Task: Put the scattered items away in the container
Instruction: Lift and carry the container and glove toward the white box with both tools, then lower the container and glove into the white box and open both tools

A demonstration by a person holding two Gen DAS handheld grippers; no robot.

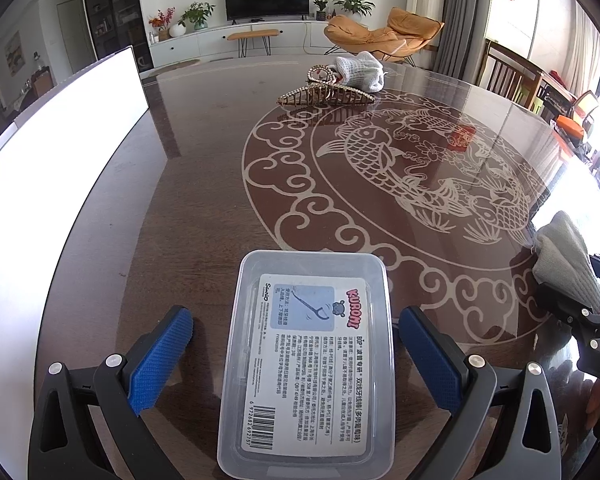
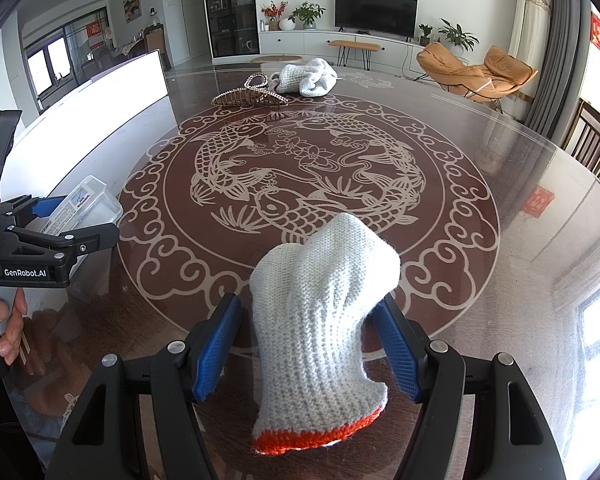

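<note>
The left gripper [image 1: 296, 354] stands wide open, its blue pads [image 1: 162, 356] on either side of a clear plastic container [image 1: 306, 364] without touching its walls. The container sits on the glass-topped table [image 1: 204, 184] at the 6 o'clock edge of the left wrist view, a printed label showing through its base. In the right wrist view a hand [image 2: 2, 326] grips this tool's handle at 8 o'clock, holding it roughly level over the table.

The right gripper [image 2: 308, 344] has its jaws parted around a white knit glove [image 2: 320, 320] with an orange cuff; the right pad [image 2: 398, 346] seems to meet the fabric, the left pad stands just clear, so I cannot tell if it truly grips. The glove lies on the table, cuff toward the camera, its fingers pointing to 12 o'clock.

Far across the table, at 12 o'clock, a beaded hair claw [image 2: 252, 94] lies just beside a second white glove [image 2: 312, 76], well apart from the container.
</note>
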